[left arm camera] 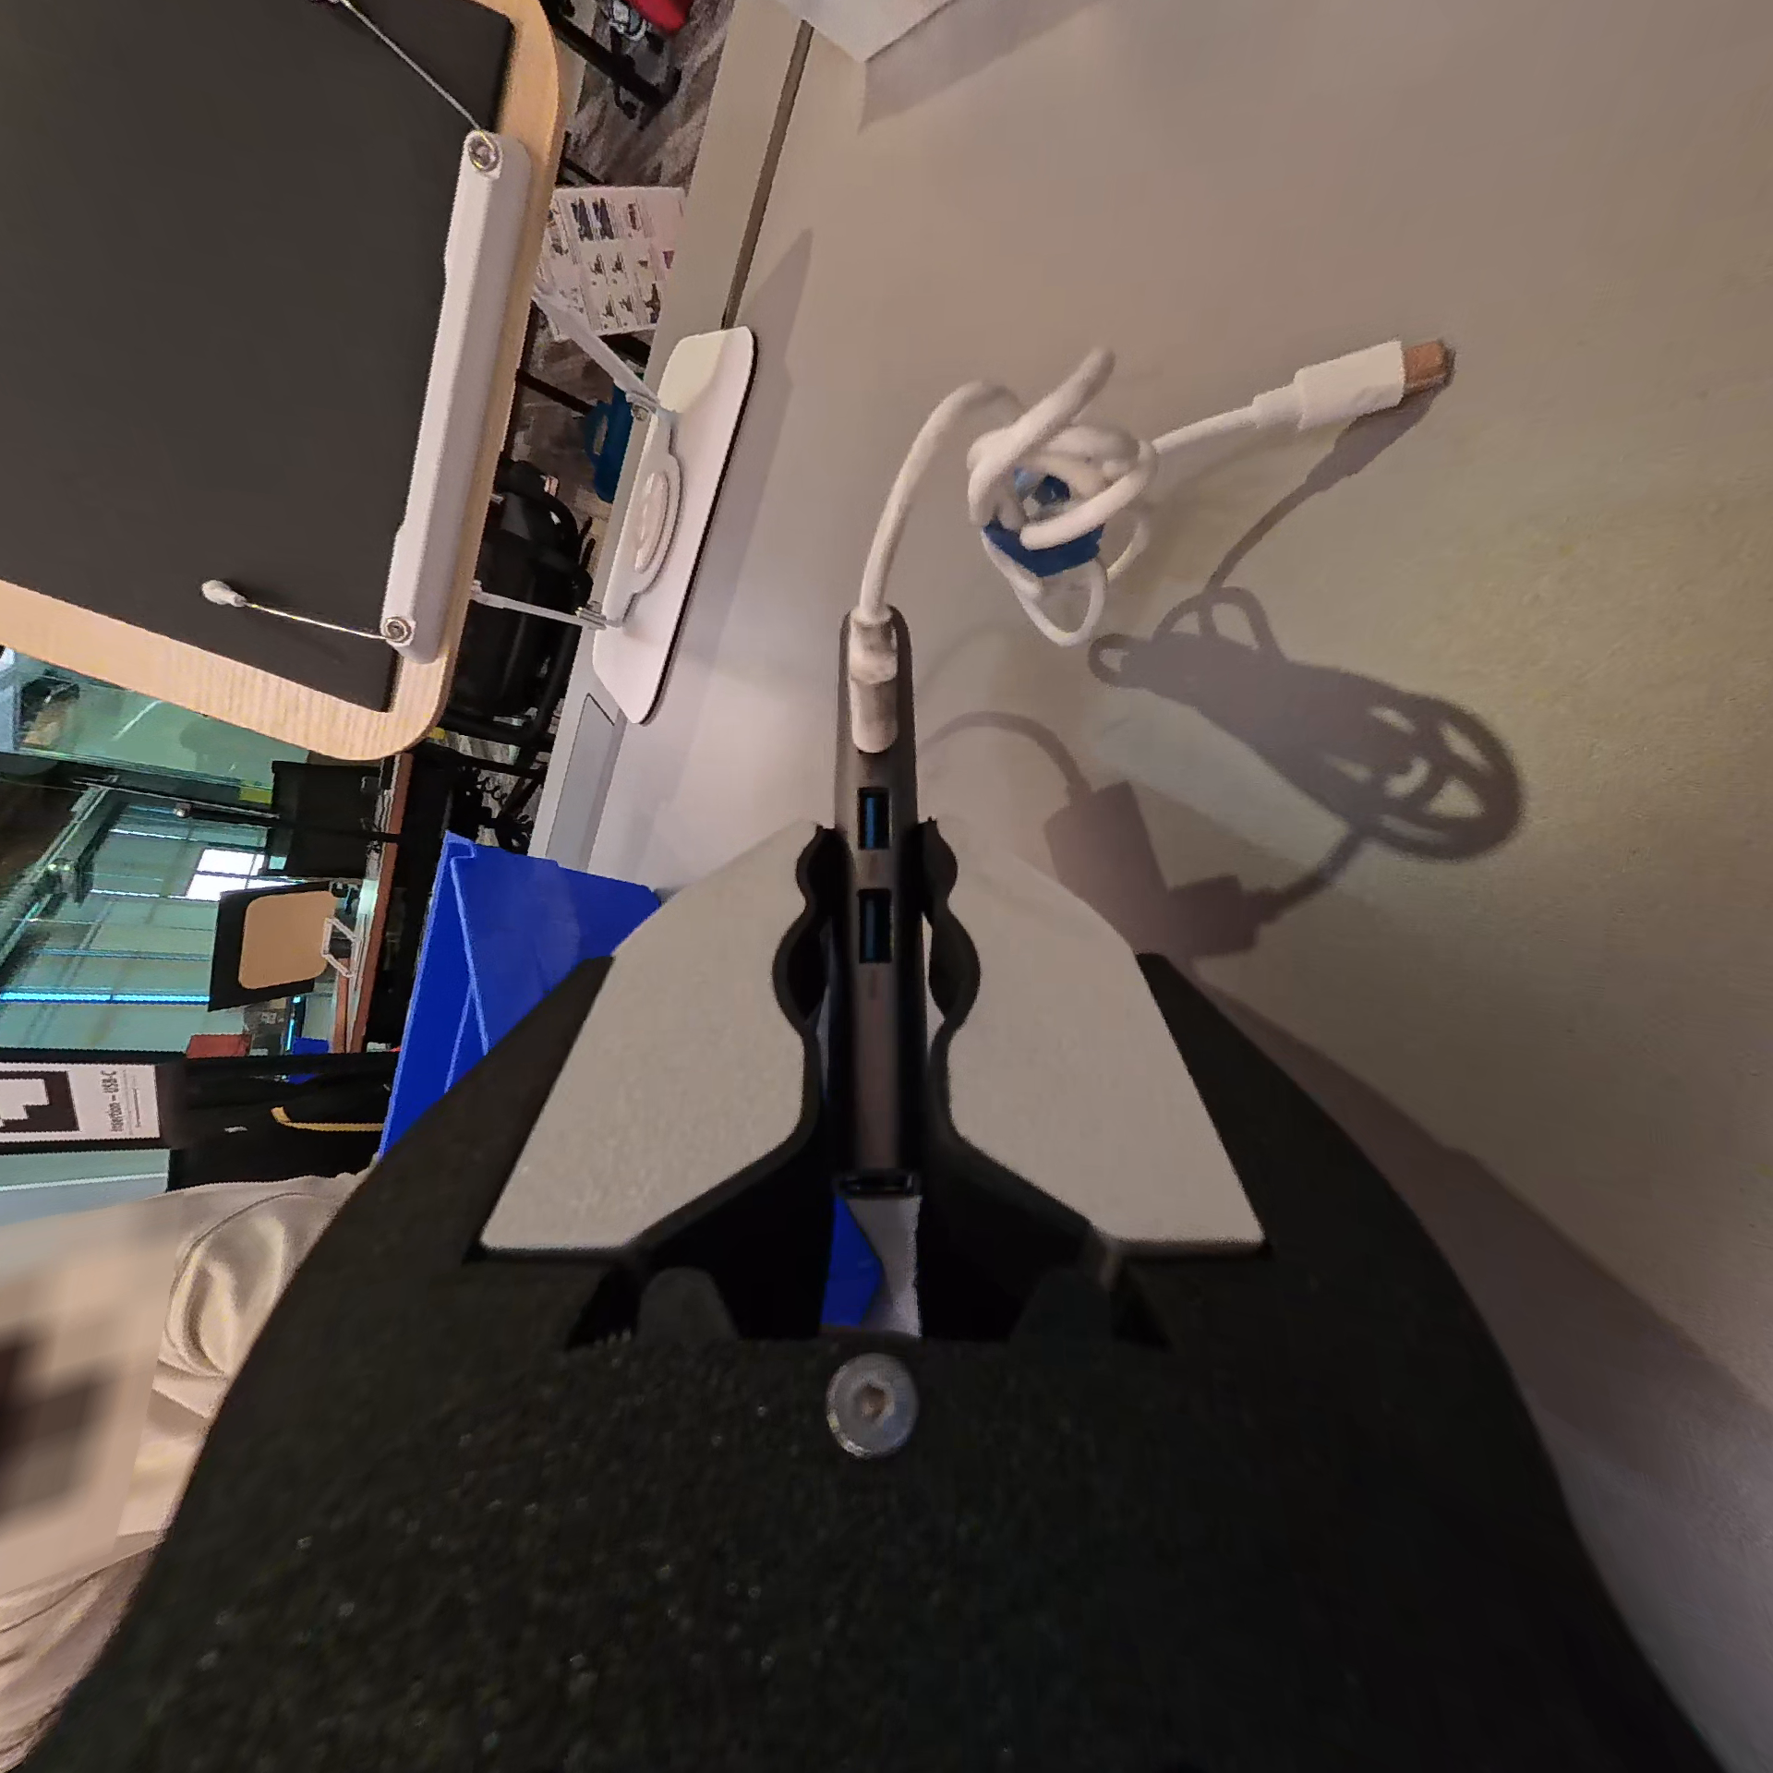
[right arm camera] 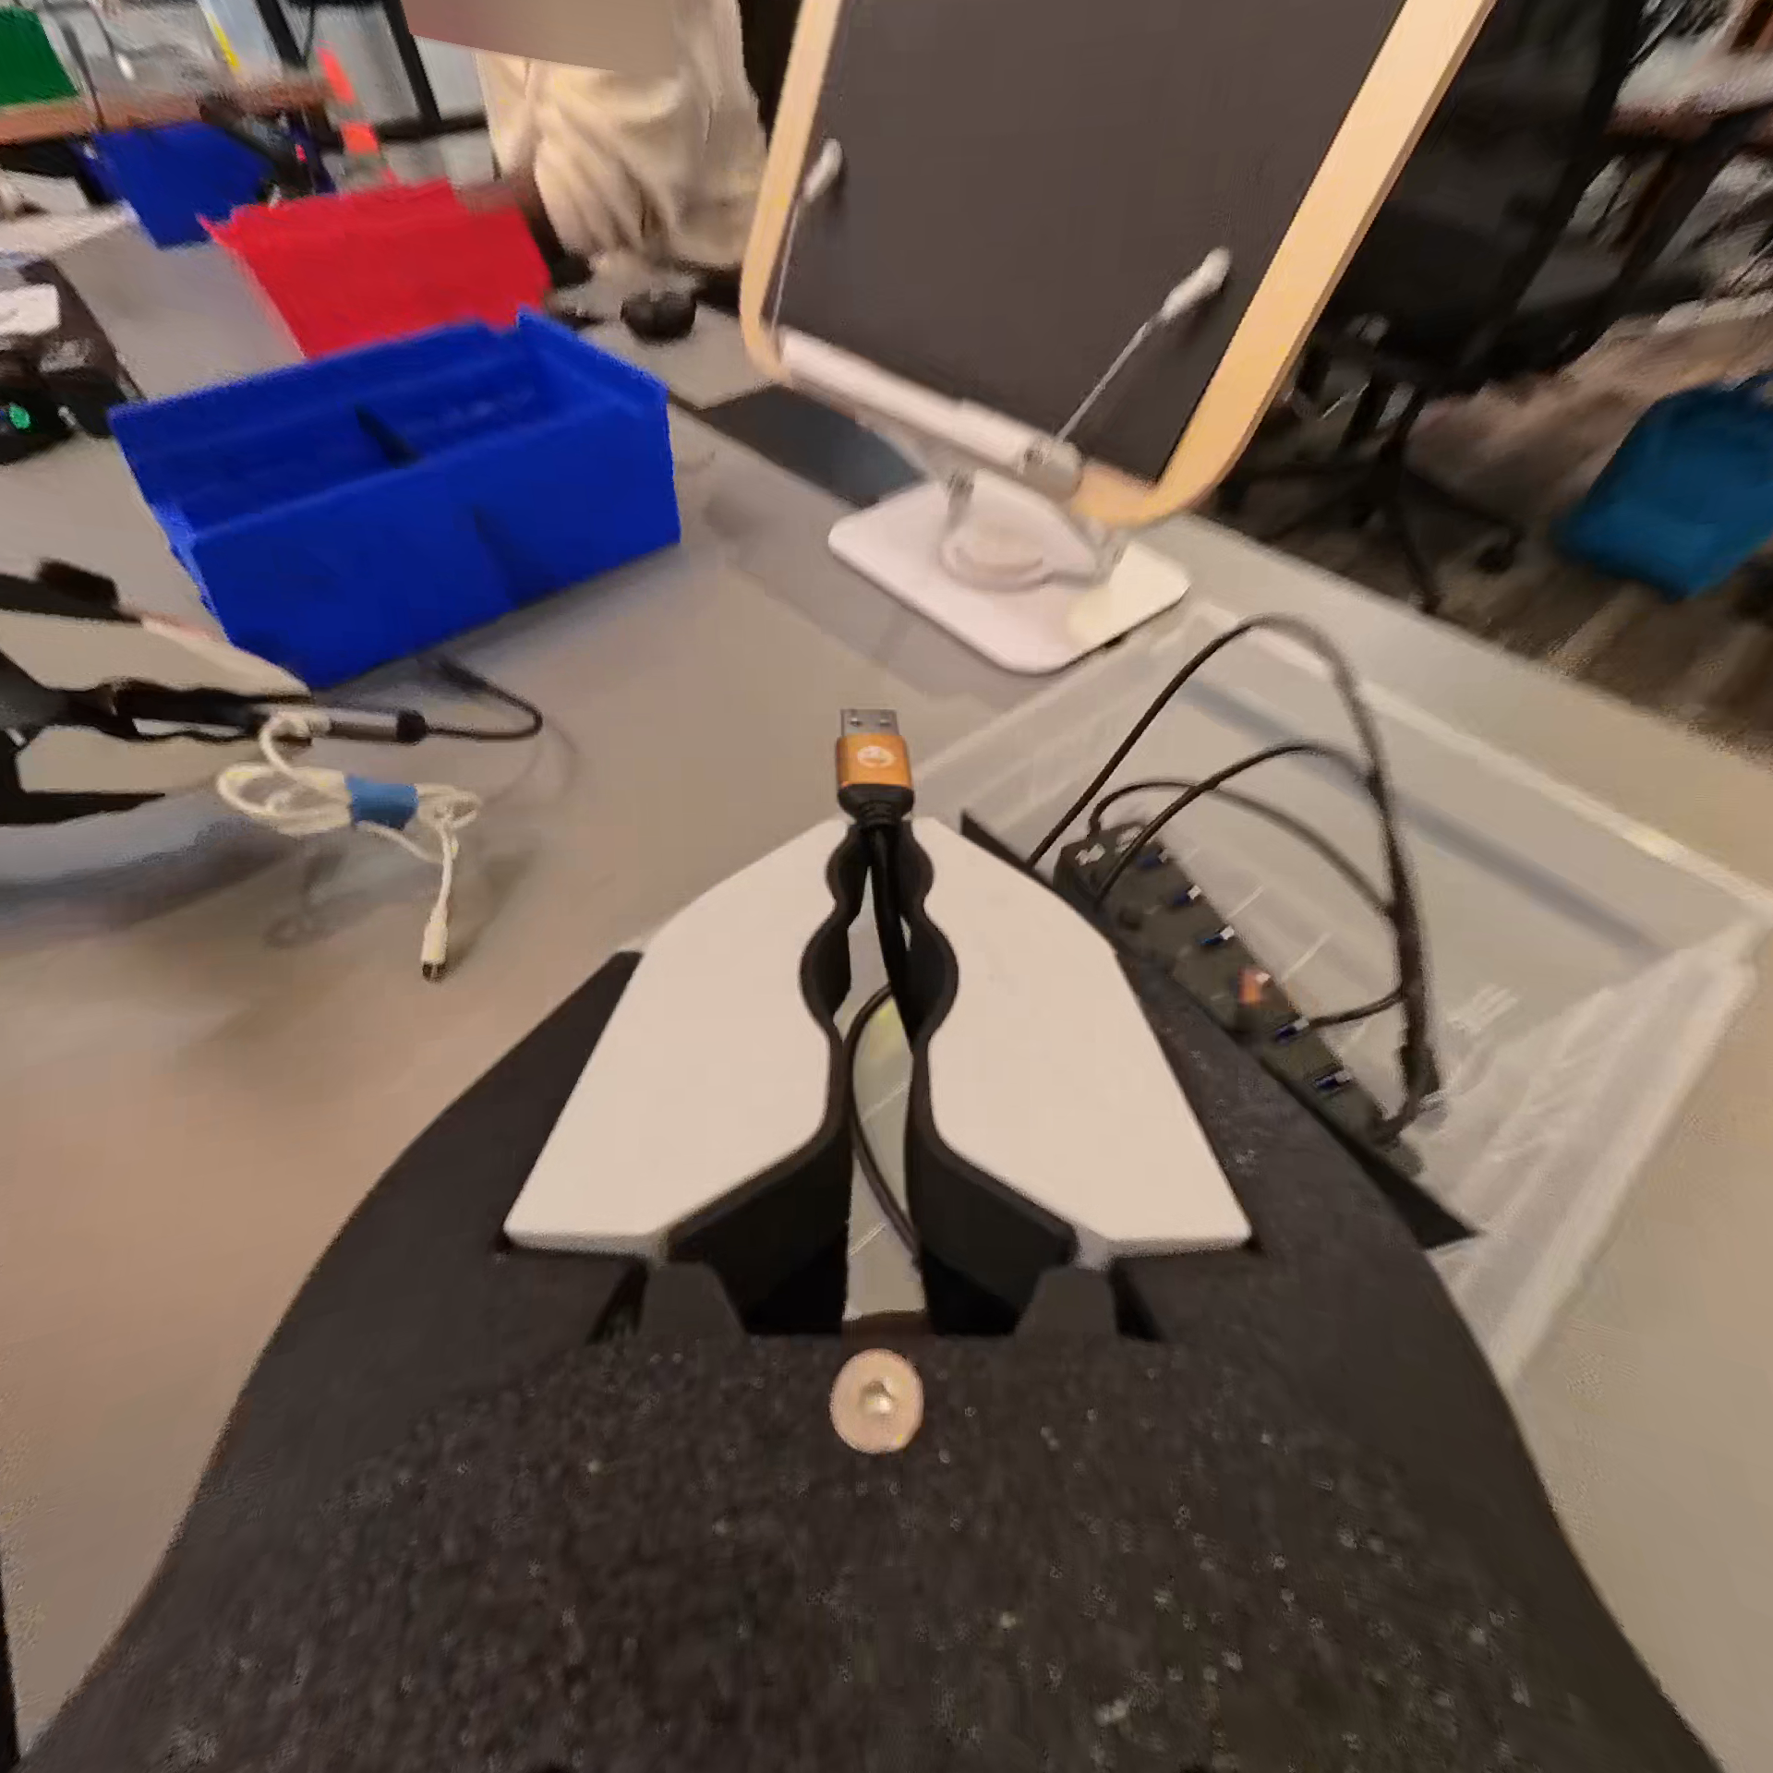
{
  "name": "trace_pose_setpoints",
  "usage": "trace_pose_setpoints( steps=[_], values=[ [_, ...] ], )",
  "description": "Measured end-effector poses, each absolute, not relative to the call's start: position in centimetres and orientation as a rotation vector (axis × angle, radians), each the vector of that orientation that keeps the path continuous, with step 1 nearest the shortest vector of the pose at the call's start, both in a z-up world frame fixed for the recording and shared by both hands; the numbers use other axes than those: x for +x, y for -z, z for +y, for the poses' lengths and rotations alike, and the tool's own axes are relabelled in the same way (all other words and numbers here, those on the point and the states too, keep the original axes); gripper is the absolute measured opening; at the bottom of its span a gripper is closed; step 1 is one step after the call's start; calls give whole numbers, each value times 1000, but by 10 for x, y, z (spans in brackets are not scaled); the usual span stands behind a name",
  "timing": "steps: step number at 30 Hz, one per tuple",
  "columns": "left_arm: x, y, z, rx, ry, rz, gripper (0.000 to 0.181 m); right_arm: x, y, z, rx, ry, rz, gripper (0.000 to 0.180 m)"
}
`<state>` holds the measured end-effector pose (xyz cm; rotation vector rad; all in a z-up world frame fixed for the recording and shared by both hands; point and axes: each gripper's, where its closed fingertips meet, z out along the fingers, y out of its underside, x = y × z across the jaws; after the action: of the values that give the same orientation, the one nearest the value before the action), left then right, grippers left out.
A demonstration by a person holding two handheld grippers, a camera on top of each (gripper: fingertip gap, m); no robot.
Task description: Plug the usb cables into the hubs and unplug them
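The left gripper [left arm camera: 871, 844] is squeezed tight on a thin grey hub [left arm camera: 875, 959], and the hub sticks out past its fingertips. Two blue ports on the hub face the camera. A white cable [left arm camera: 1055, 470] is plugged into the far end of the hub. The rest of that cable is a tangled bunch held by a blue tie [left arm camera: 1031, 552], and its loose plug [left arm camera: 1372, 379] hangs free over the grey table [left arm camera: 1247, 192]. The right gripper [right arm camera: 875, 844] is pinched shut on a black cable [right arm camera: 887, 921], just behind its orange plug [right arm camera: 871, 763]. The silver tip of the plug points forward and is not in any port. Right of this gripper is a clear plastic bin [right arm camera: 1583, 959]. Inside it lies a long black hub [right arm camera: 1238, 979] with a row of ports, and a few black cables [right arm camera: 1343, 768] are plugged into it and loop up over it. Farther back on the left stands a blue bin [right arm camera: 403, 499] with dividers inside; what is in it cannot be made out. Behind it sits a red bin [right arm camera: 384, 259], and a second blue bin [right arm camera: 182, 182] is farther away, both too blurry to see inside. A black board with a wooden rim [right arm camera: 1055, 221] stands on a white stand [right arm camera: 1007, 585] at the back of the table.
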<state>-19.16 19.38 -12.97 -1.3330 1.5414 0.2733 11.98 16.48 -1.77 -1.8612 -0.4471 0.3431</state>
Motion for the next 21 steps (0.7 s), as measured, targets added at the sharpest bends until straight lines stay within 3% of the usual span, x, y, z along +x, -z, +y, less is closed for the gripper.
trace_pose_setpoints(
  steps=[6, 12, 15, 21],
  values=[
    [-189, 135, 194, -1328, -271, 1560, 17, 116, -48, 146, -1653, -386, -481, 6],
    [-189, 132, 191, -1317, -273, 1558, 16, 109, -32, 158, -1670, -461, -501, 6],
    [-188, 131, 191, -1314, -274, 1558, 16, 115, 2, 179, -1768, -392, -506, 6],
    [-186, 132, 189, -1309, -270, 1567, 16, 156, 144, 178, -2595, 28, -656, 6]
  ],
)
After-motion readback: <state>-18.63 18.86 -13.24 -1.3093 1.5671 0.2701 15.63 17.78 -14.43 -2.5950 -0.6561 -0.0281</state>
